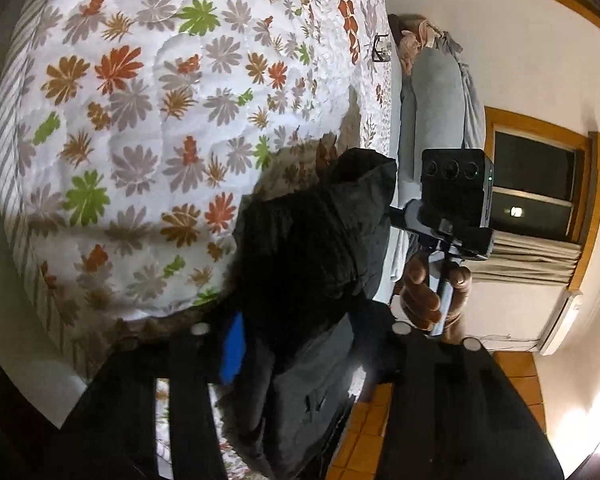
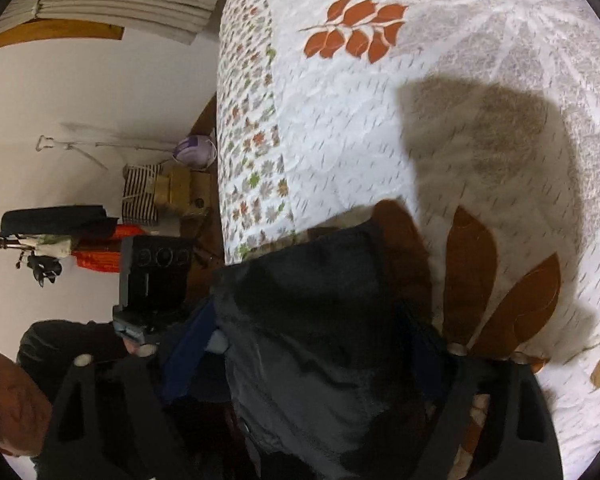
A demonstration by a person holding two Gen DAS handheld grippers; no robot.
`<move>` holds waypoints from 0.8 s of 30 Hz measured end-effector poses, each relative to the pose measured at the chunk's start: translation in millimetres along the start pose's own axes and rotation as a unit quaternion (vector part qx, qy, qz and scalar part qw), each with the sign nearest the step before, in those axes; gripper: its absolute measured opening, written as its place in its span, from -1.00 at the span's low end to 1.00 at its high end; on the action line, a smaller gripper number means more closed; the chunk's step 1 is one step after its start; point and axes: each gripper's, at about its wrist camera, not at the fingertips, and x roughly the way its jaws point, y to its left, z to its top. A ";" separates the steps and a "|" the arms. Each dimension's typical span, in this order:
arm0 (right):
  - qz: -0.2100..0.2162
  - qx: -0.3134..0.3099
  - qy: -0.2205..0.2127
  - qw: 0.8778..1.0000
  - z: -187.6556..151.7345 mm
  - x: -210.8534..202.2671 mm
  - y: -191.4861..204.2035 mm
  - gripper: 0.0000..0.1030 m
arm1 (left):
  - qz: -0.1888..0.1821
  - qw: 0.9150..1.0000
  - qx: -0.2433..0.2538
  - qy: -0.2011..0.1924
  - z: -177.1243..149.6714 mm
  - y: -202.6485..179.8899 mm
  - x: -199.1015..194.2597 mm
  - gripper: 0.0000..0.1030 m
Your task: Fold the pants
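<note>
Left wrist view alone shows a window (image 1: 536, 184); both hand-held grippers, left (image 1: 300, 360) and right (image 2: 300, 360), clamp dark pants (image 1: 300, 248) above the bed (image 1: 140, 120); no legible writing

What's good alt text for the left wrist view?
Dark pants hang bunched between the left gripper's fingers above a white bedspread printed with leaves. To the right, a hand holds the other gripper, with a window behind.

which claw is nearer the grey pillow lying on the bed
Right. In the left wrist view, the right claw sits next to the grey pillow by the floral quilt; the left claw holds the dark pants further away.
</note>
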 end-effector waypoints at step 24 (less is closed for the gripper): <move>-0.122 -0.002 -0.078 0.989 -73.2 -89.2 99.9 -0.47 | 0.000 0.986 0.163 -0.032 -58.2 -110.6 -32.5 -0.51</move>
